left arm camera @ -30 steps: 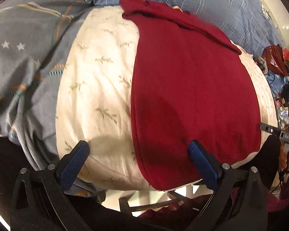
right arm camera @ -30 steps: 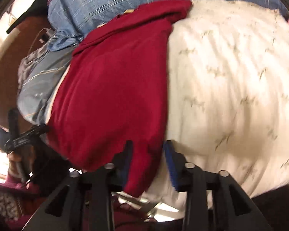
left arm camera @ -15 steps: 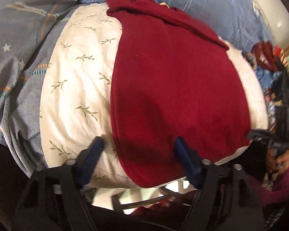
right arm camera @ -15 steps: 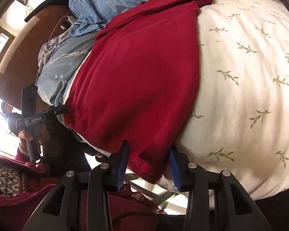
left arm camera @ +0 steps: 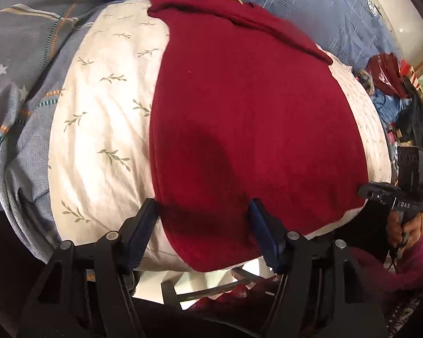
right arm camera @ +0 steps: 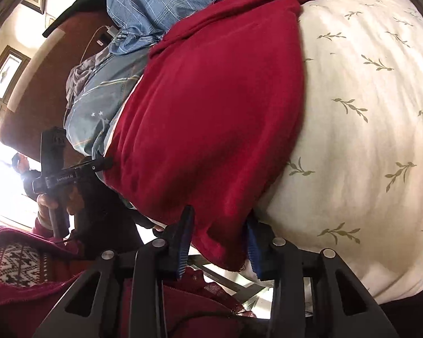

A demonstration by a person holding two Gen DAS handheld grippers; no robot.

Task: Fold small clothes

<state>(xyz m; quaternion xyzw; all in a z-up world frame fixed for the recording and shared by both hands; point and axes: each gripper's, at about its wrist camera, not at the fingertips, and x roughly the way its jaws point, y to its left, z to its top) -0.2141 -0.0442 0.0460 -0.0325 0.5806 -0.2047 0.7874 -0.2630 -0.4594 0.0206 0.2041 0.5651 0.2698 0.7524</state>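
A dark red garment lies spread flat on a cream, leaf-printed pillow on the bed, its near hem hanging just over the pillow's front edge, where both tools meet it. The left tool straddles the hem's left corner with its blue pads set fairly wide: the cloth lies between them, but whether they press on it cannot be told. The right tool stands narrow at the opposite corner, the red fabric bunched between its pads and apparently pinched. Taking both near corners suggests a fold is being prepared, the hem likely to be carried toward the far end by the blue checked bedding. A grey star-patterned quilt lies to the pillow's left. From the right wrist view, a hand grips the other tool's handle. Compared with a second ago, the left tool's jaws have been closing from fully wide and now sit on the hem, while the right tool's grip looks unchanged; the garment lies where it lay.
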